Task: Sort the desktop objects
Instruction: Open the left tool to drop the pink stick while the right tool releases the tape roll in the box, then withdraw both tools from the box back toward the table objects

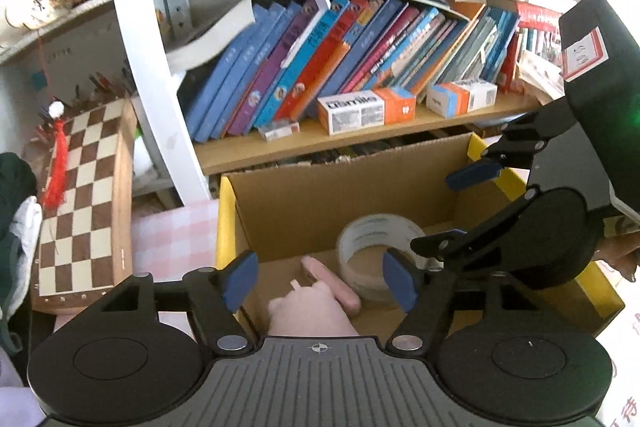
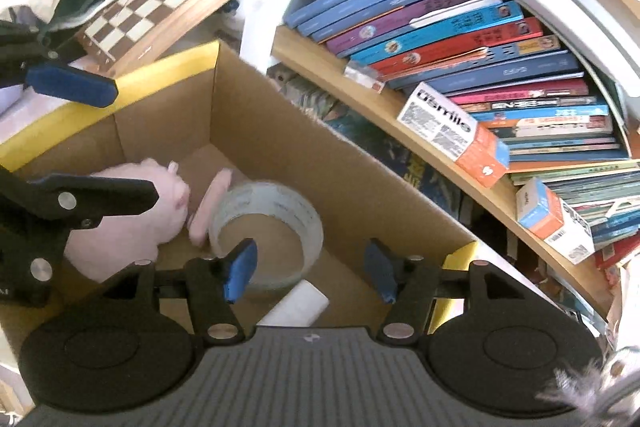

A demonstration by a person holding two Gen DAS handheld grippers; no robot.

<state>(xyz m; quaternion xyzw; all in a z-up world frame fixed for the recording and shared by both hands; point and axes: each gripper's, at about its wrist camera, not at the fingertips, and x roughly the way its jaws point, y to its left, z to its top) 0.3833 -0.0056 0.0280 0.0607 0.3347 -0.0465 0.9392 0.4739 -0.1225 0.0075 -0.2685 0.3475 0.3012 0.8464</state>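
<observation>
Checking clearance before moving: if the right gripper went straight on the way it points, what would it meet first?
Probably the tape roll lying in the cardboard box: it sits just ahead of the open right gripper, towards its left finger. Depth is unclear, so it might reach the box floor instead.

The left hand-held gripper (image 1: 319,281) is black plastic: two round discs flank a grey ribbed plate that bears a small crosshair mark. Silver rivets pin its linked arms, and the fingers end in blue pads (image 1: 240,281). The right hand-held gripper (image 2: 310,273) is built alike, with the same discs, ribbed plate, rivets and blue pads (image 2: 239,275). Seen from the left wrist, its black housing carries a white label edged in red and a green glow.
</observation>
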